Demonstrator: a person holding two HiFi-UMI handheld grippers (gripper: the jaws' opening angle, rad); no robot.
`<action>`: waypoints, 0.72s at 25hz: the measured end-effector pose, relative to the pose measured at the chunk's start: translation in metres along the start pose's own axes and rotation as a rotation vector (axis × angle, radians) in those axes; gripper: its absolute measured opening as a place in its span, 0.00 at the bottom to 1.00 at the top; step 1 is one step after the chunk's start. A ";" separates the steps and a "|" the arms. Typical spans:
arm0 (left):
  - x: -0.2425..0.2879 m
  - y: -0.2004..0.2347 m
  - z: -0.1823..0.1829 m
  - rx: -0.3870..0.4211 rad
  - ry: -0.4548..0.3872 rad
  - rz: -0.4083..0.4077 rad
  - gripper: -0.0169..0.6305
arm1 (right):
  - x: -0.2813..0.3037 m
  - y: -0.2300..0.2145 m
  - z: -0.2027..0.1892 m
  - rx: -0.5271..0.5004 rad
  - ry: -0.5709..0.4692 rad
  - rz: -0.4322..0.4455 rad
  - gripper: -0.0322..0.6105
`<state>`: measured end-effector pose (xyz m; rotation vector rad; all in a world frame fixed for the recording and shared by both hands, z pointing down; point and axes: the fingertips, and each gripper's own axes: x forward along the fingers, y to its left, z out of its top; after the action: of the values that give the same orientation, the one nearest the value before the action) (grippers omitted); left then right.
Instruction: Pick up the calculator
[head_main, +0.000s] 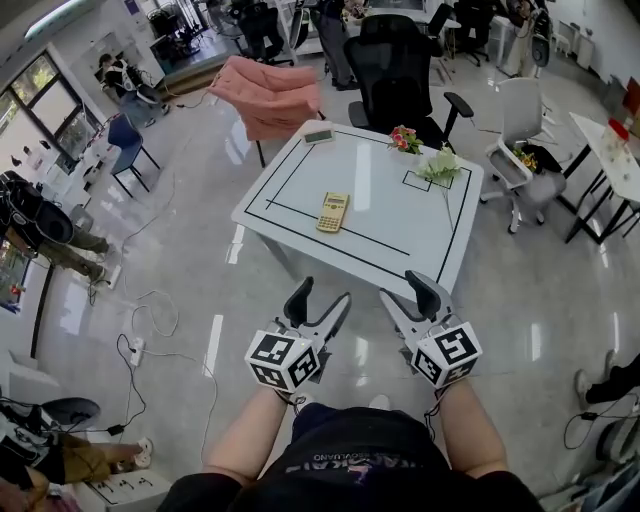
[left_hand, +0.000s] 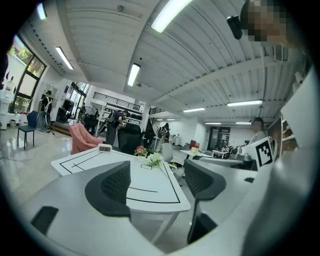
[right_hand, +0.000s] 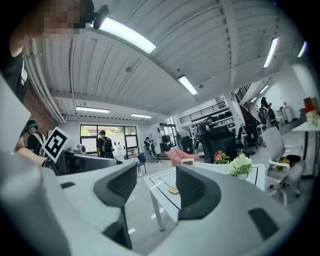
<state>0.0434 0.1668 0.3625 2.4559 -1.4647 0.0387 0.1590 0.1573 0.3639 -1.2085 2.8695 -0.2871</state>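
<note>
I am holding both sets of jaws released, with nothing between them: my left gripper (head_main: 324, 293) and right gripper (head_main: 402, 287) are hovering side by side at lower centre of the head view, well short of the table (head_main: 380, 205). The one calculator (head_main: 333, 211), yellow, is lying flat near the middle of that table, above and between my two grippers in the frame; in the right gripper view it is showing small in the gap of the jaws.

I am counting four things on the white top: the calculator, one small display (head_main: 319, 136) at the far edge, one pink bouquet (head_main: 405, 139) and one white flower (head_main: 440, 165) at upper right. Black lines are marking rectangles on the top.

Around it are standing one pink chair (head_main: 270, 95), one black chair (head_main: 395, 70) and one white chair (head_main: 520, 145) on a glossy grey floor, with cables trailing at the left.
</note>
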 end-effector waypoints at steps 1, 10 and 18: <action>0.001 -0.002 0.000 0.004 0.001 0.006 0.54 | -0.001 -0.004 0.000 0.004 0.001 0.003 0.41; 0.024 -0.006 -0.007 0.028 0.032 0.019 0.55 | -0.005 -0.033 -0.006 0.032 -0.010 -0.010 0.42; 0.045 0.022 -0.007 0.017 0.029 -0.017 0.55 | 0.017 -0.044 -0.006 0.016 -0.012 -0.063 0.42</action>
<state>0.0471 0.1197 0.3819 2.4708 -1.4373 0.0838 0.1775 0.1164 0.3784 -1.2945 2.8175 -0.3014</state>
